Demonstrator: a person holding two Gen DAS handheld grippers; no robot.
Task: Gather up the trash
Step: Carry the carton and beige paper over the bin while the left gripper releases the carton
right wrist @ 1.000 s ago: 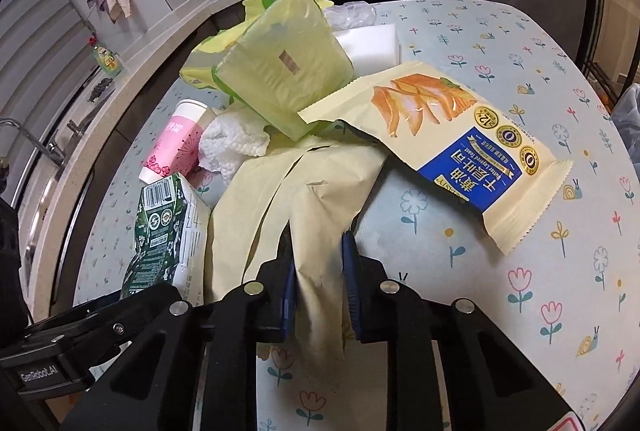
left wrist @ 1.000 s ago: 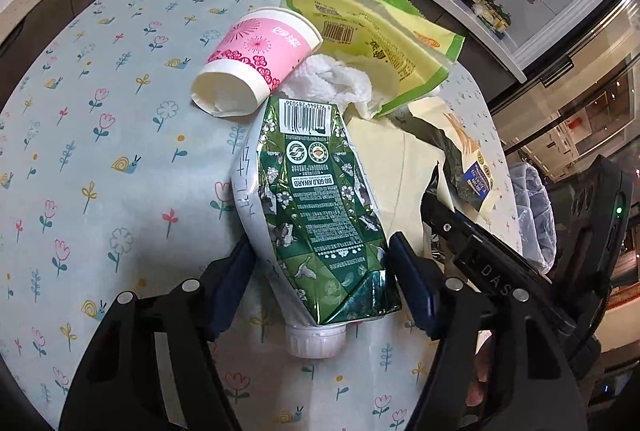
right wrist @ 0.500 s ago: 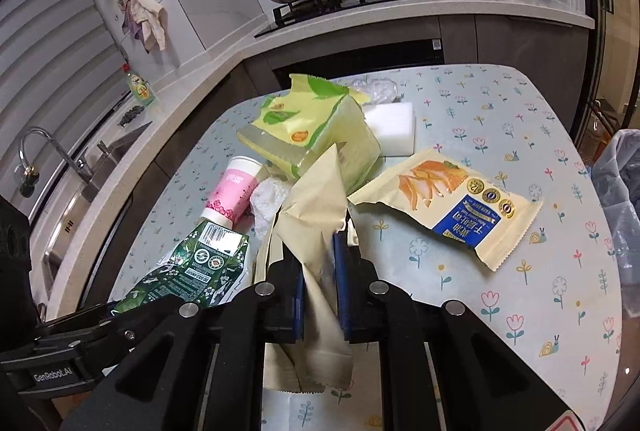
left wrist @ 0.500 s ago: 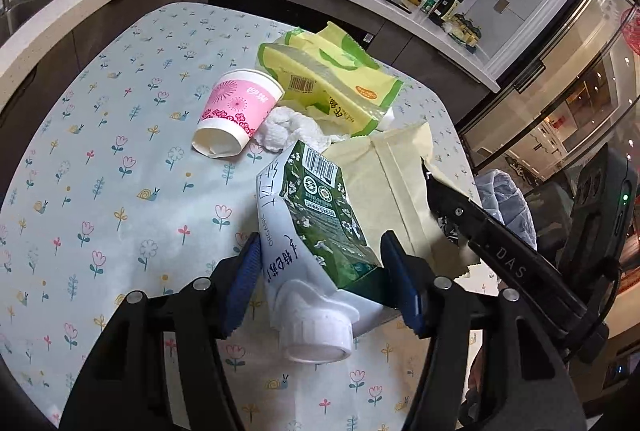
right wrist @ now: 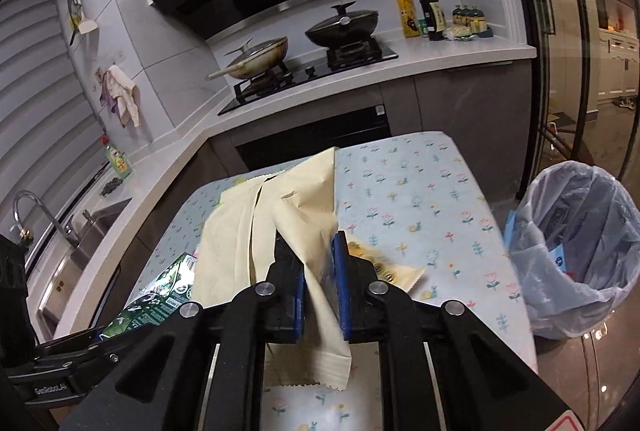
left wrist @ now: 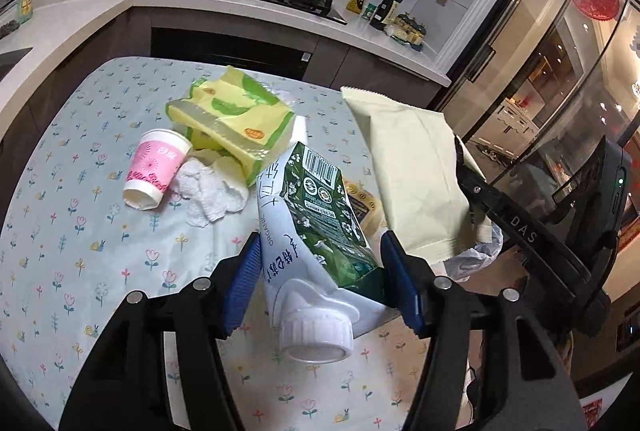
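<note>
Above the table (left wrist: pixel 72 243), a light, crushable carton (left wrist: pixel 320 223) is pinched near its cap by the left gripper (left wrist: pixel 320 283), while a limp, slippery wrapper (right wrist: pixel 296 231) is clamped in the nearly shut right gripper (right wrist: pixel 318 295).

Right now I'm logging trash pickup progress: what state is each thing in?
Left claw: shut on the green carton.
Green carton: capped, lifted off the table.
Right claw: shut on the cream wrapper.
Cream wrapper: lifted, hanging crumpled.
Pink cup: tipped on its side on the table.
White tissue: crumpled on the table.
Trash bin: lined, open.
</note>
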